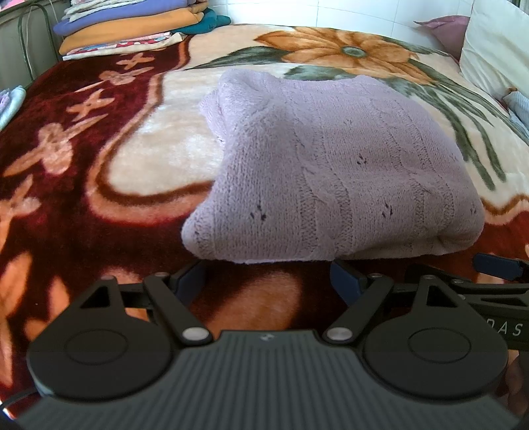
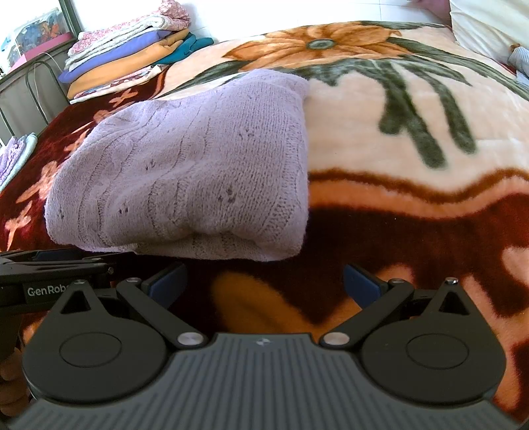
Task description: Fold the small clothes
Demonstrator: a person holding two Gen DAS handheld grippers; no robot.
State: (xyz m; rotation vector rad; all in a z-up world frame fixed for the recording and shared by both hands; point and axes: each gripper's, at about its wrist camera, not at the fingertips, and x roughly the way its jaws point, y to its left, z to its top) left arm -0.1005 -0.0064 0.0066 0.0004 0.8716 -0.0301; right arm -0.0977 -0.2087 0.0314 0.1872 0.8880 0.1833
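Observation:
A folded lilac knitted sweater [image 1: 334, 168] lies on the flowered blanket [image 1: 109, 158]; the right wrist view shows the sweater [image 2: 185, 168] left of centre. My left gripper [image 1: 267, 278] stands open just in front of its near folded edge, blue pads wide apart, nothing between them. My right gripper [image 2: 264, 281] is open too, close to the sweater's near right corner, only blanket [image 2: 413, 158] between its pads. The right gripper's arm shows at the left view's right edge, and the left gripper's arm at the right view's left edge.
A stack of folded blankets and clothes [image 1: 132, 29] sits at the far left corner of the bed, by a metal bed frame [image 2: 36, 86]. White pillows [image 1: 496, 53] lie at the far right. More lilac and pale cloth [image 2: 16, 155] lies at the left edge.

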